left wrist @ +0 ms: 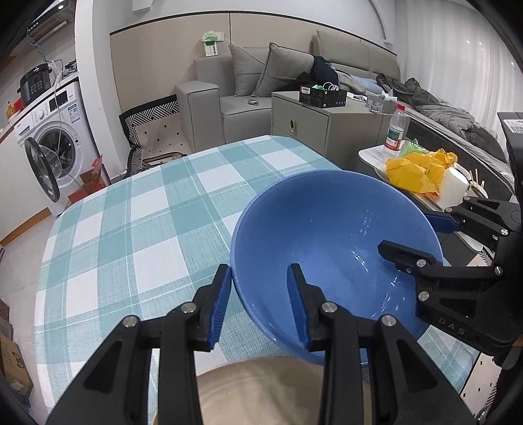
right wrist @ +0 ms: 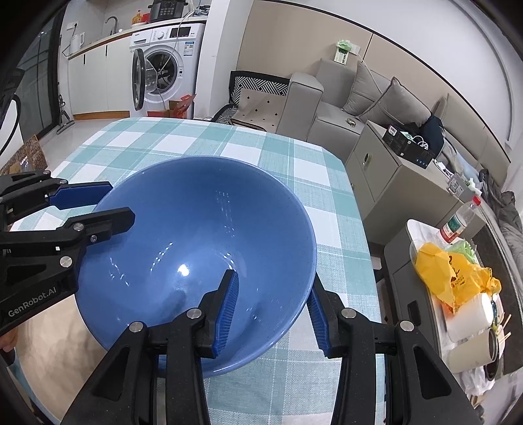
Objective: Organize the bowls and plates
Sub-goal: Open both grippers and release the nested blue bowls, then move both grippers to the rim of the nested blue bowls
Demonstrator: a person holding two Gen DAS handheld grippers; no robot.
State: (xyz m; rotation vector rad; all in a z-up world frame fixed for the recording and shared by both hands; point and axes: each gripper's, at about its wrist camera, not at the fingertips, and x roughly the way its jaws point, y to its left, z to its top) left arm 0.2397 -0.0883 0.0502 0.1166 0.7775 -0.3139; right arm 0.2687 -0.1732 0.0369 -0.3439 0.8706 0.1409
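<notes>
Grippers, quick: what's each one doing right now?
Left gripper: shut on the blue bowl, rim between its fingers.
Right gripper: shut on the same bowl's opposite rim.

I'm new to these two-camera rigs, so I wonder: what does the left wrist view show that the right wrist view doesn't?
Only the left wrist view: a patch of the person's beige clothing below the bowl.

Only the right wrist view: a white electric kettle and a curved tap on the kitchen counter.

Both: the big glossy blue bowl on the teal-and-white checked tablecloth, with the left gripper and right gripper each straddling its rim, one finger inside and one outside; also the white washing machine, grey sofa and yellow plastic bag.
</notes>
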